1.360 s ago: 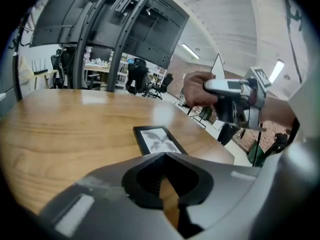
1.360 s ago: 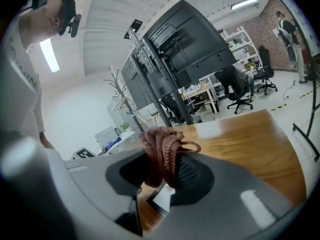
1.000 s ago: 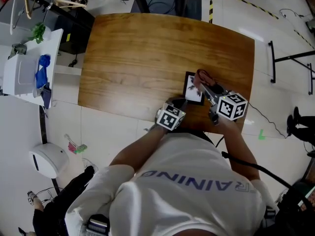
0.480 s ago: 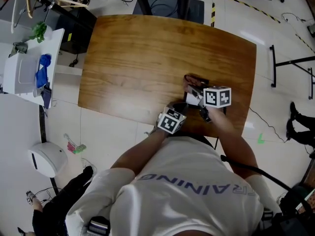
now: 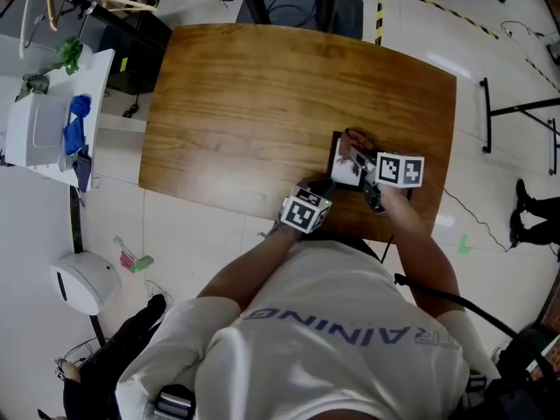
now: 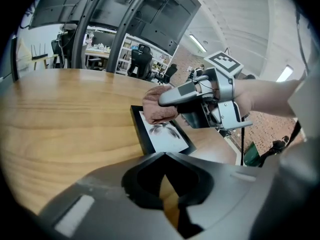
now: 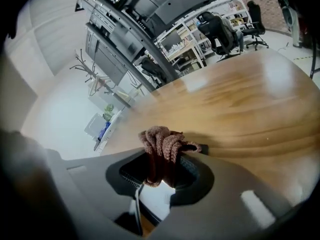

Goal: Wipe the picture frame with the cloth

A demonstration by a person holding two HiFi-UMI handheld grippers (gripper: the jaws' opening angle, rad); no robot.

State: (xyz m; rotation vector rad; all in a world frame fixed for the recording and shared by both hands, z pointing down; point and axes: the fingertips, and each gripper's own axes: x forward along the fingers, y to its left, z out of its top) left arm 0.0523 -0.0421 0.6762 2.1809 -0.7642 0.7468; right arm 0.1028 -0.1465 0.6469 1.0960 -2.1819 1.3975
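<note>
sliding right since prev: r claw (image 7: 160,170), cloth (image 5: 357,138) on frame (image 5: 343,172)

We count one picture frame (image 5: 345,166) on the one counter (image 5: 245,103), toward that counter's 4 o'clock, and one cloth (image 5: 357,138) at the frame's 12 o'clock end. We also count two tools, one left tool (image 5: 318,188) and one right tool (image 5: 360,153).

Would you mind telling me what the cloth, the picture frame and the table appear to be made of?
The cloth looks like matte, reddish-brown knitted fabric with looped ribs. The picture frame is smooth black, wood or plastic, unclear which. The table looks like varnished wood: grain lines, sheen.
</note>
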